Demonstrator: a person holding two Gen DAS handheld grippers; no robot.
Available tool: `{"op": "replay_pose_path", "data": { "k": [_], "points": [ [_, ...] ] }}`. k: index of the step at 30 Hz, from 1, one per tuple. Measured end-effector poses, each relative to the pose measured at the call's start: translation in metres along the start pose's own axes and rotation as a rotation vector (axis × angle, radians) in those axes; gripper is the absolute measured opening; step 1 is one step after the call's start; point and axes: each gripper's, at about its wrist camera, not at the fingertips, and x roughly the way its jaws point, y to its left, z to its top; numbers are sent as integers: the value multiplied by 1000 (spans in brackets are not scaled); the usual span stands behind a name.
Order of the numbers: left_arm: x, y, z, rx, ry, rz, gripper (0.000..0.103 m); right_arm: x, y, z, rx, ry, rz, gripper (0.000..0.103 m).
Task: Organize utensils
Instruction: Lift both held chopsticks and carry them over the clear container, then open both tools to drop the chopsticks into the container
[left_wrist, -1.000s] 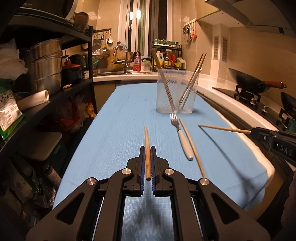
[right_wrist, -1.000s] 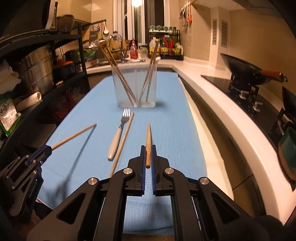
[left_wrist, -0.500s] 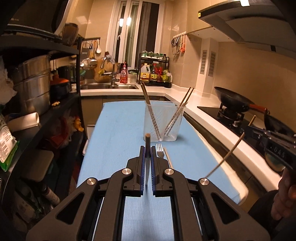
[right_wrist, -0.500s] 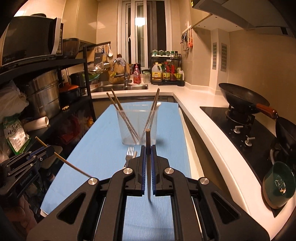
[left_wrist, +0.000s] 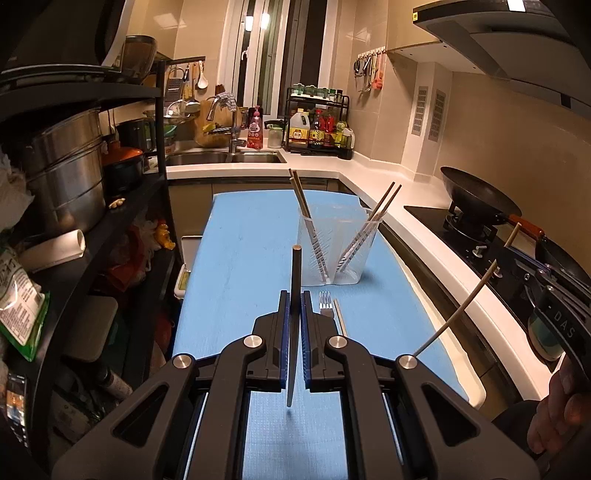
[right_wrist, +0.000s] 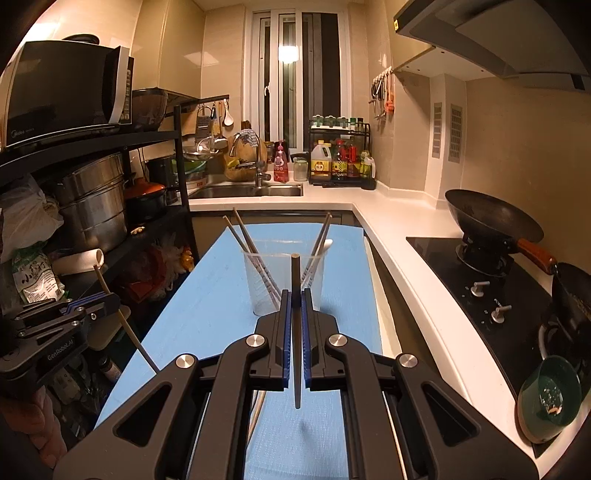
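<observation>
Two chopsticks hang upright, one clamped in my left gripper (left_wrist: 294, 314) and one in my right gripper (right_wrist: 294, 314), short of the clear cup (left_wrist: 338, 247) on the blue mat (left_wrist: 240, 240) — lowered together, their tips could clash or tip the cup.

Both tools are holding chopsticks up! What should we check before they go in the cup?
1. Left tool shut on its chopstick: ok.
2. Right tool shut on its chopstick: ok.
3. Chopsticks held upright, thin ends down: ok.
4. Clear cup standing upright on the blue mat: ok.
5. Room left in the cup between the chopsticks already leaning inside: ok.
6. Tools lined up above the cup's mouth: not ok; both are short of it.
</observation>
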Motion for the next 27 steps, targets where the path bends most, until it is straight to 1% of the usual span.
{"op": "replay_pose_path", "data": {
  "k": [6,10,17,24,27],
  "points": [
    [1,2,21,-5,-2,-39,6,2,-2,18,-18,-18,15,5],
    [8,9,39,-26,-1,-97,6,14,-9,31,-1,-18,24,5],
    [29,10,79,-14,-22,-114,6,39,-13,64,6,-35,45,5],
    [50,8,128,-12,-67,-128,6,65,-4,114,-50,-80,59,5],
    [61,4,149,-7,-84,-127,6,76,-3,133,-53,-102,63,5]
  ]
}}
